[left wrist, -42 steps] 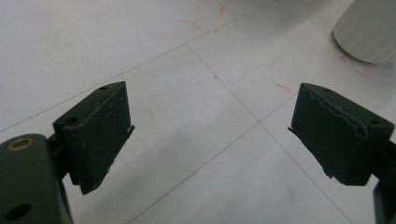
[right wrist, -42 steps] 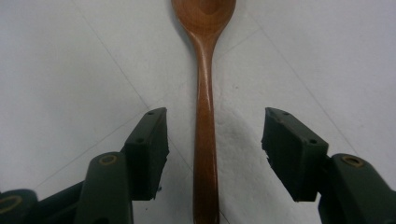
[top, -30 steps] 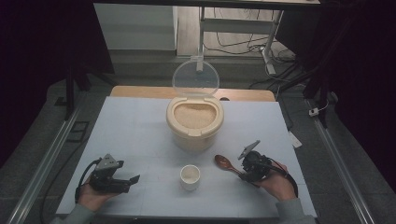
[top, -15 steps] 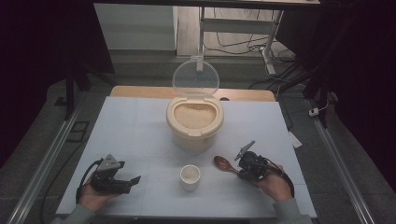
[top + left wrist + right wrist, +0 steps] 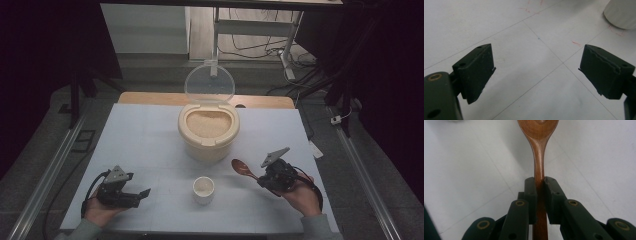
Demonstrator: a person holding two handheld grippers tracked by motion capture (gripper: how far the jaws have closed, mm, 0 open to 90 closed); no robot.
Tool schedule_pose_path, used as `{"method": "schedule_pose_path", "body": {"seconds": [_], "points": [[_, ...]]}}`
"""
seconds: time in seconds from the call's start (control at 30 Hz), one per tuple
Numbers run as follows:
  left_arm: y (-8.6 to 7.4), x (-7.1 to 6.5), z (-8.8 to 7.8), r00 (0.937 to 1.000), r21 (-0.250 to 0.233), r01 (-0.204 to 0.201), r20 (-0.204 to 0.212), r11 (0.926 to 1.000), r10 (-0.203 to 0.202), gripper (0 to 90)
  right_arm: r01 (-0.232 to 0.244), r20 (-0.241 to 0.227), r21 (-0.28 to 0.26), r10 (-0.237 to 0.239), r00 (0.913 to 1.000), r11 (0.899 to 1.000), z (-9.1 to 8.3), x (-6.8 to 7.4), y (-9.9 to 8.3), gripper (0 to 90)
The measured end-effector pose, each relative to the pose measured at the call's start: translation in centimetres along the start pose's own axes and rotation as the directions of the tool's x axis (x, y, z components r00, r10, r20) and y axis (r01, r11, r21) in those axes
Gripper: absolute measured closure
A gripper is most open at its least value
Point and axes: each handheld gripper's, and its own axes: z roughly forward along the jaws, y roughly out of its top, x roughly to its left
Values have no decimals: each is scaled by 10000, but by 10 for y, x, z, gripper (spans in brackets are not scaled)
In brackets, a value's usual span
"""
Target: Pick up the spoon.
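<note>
High view: right claw [image 5: 261, 180] clamped on spoon [image 5: 242, 168], cup [image 5: 203, 189] & rice tub [image 5: 208, 131] nearby; left claw [image 5: 142, 195] apart.

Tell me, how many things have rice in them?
2: the big tub with its lid up, at the table's middle, and the little cup in front of it, nearer the person.

The high view looks forward and down from behind the rice bin [image 5: 208, 131]. The left gripper view skims the table [image 5: 524, 37] closely. The right gripper view, closer, faces the spoon [image 5: 539, 150], shared with the high view.
</note>
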Motion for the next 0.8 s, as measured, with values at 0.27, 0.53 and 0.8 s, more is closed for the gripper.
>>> {"method": "schedule_pose_path", "body": {"seconds": [0.27,0.53,0.8], "points": [[-1,1,1,10000,51,44,-36,10000,-44,125,500,-224,-799,-519,9984,9956,-18,11,10,808],[-1,1,2,10000,92,3,-2,10000,-3,126,993,-387,-1356,-1054,9937,9858,-26,24,22,808],[-1,2,2,9999,112,105,13,9999,-105,127,1520,-401,-1495,-1596,9864,9770,-27,31,36,808]]}}
